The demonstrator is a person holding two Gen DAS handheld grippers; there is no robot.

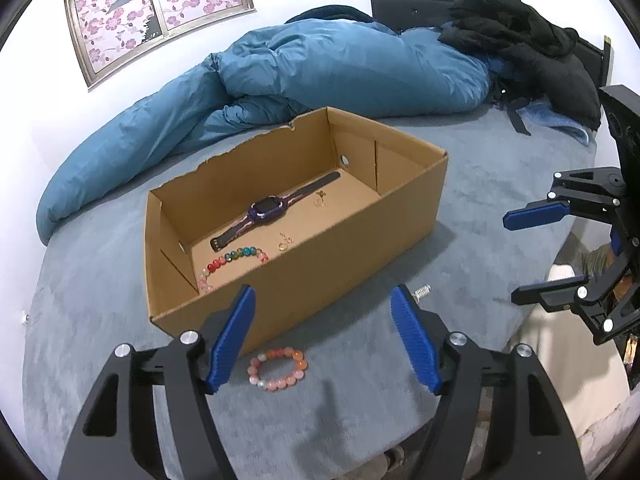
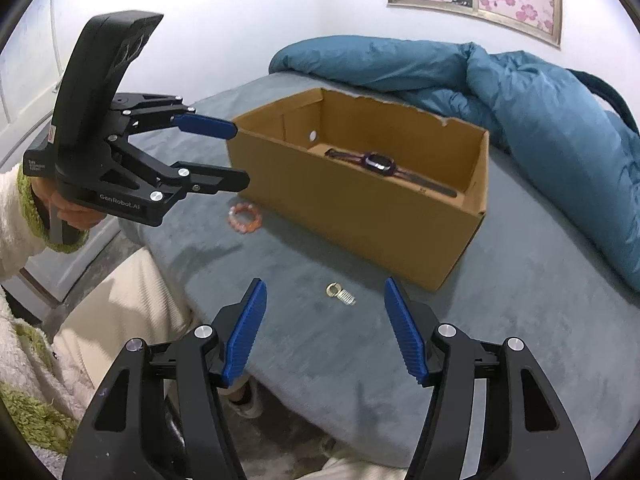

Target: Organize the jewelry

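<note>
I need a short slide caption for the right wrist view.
Open right gripper above a small ring on the bed, beside the cardboard box.

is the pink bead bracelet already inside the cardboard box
No, the pink bead bracelet lies on the grey bedcover just outside the near wall of the cardboard box.

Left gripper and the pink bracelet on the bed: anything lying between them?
Nothing. In the left wrist view the pink bracelet lies on bare grey bedcover, right between the open left gripper fingers, outside the box.
</note>
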